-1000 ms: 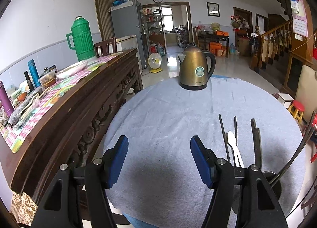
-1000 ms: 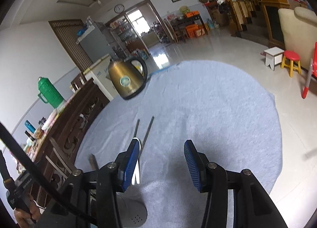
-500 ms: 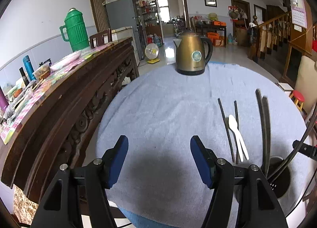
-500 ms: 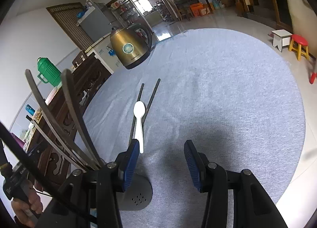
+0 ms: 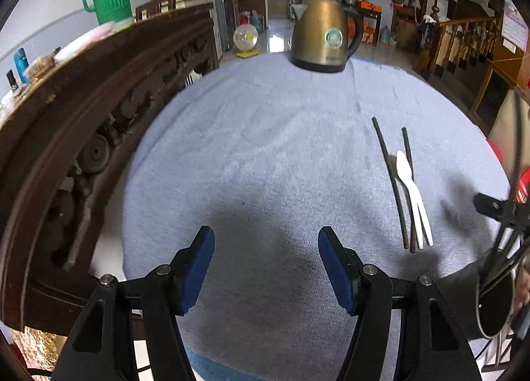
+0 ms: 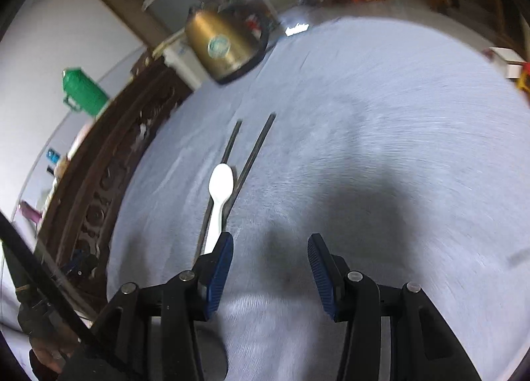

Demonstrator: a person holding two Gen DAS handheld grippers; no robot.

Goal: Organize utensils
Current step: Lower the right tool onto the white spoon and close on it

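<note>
Both of my grippers hang over the grey-clothed counter (image 5: 265,156) and neither has anything in it. My left gripper (image 5: 266,268) is spread wide above bare cloth. My right gripper (image 6: 270,273) is just as wide, its left pad almost over the handle end of the white spoon (image 6: 219,197).

In the right wrist view the spoon lies at about eleven o'clock from that gripper, bowl pointing away from me, nested between the two dark chopsticks (image 6: 246,162). Those run alongside it and fan apart toward the brass kettle (image 6: 222,46) at the far rim. My guess is the three sit bunched like this so they can be taken one at a time, handle ends nearest me.

In the left wrist view, a dark holder (image 5: 493,301) sits at four o'clock with thin dark handles standing in it; that looks like where the loose pieces belong. It is cut off by the frame edge, so I cannot count what it holds. The right view is smeared with blur, so whether my pad touches the spoon handle is hard to say; I think it is just short of it.
</note>
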